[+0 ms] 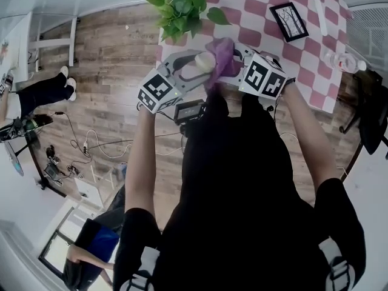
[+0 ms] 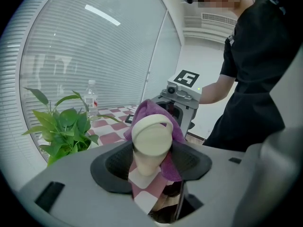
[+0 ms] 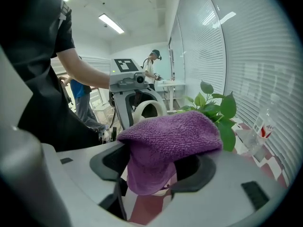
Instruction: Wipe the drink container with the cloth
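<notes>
Checkered tabletop [image 1: 303,53], near edge: container and cloth are held together above it.
Cream drink container [image 2: 150,141] is clamped between the left gripper [image 2: 152,168] jaws, raised off the table. Purple cloth [image 3: 170,131] is draped round its far side and lies loose between the right gripper [image 3: 156,167] jaws, which are spread wide. Potted plant [image 1: 182,8] is seen just behind.

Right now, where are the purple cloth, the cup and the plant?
purple cloth [image 3: 174,132]: right gripper view, on its fuzzy top fold.
cup [image 2: 151,139]: left gripper view, on its round lid.
plant [image 1: 182,6]: head view, on its middle leaves.
</notes>
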Motion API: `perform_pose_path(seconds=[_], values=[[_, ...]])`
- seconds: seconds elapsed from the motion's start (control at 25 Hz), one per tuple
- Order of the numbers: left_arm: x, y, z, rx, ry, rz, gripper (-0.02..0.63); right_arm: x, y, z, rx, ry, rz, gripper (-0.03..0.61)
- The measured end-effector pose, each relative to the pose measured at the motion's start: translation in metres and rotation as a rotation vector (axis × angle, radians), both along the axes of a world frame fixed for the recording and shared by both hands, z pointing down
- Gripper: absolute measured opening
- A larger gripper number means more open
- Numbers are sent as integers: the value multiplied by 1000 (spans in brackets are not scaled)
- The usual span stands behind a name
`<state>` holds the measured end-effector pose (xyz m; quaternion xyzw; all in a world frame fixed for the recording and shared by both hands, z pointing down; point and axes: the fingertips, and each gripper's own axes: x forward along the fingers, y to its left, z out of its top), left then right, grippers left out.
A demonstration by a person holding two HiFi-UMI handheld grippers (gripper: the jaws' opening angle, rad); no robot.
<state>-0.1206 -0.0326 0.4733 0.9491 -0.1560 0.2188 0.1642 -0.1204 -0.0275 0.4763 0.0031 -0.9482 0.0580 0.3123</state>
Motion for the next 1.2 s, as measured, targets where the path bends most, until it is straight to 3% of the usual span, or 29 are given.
perform_pose_path(seconds=[0.56,0.76,1.2], values=[[0,2,1,6,-11,-10,273,0,2,40,-20,29,-39,308],[-3,4,2,5,-16,-20,273,8,3,69,-12,87,-55,310],[-3,10,1,38,-39,4,272,26,6,123,-113,188,-60,323]])
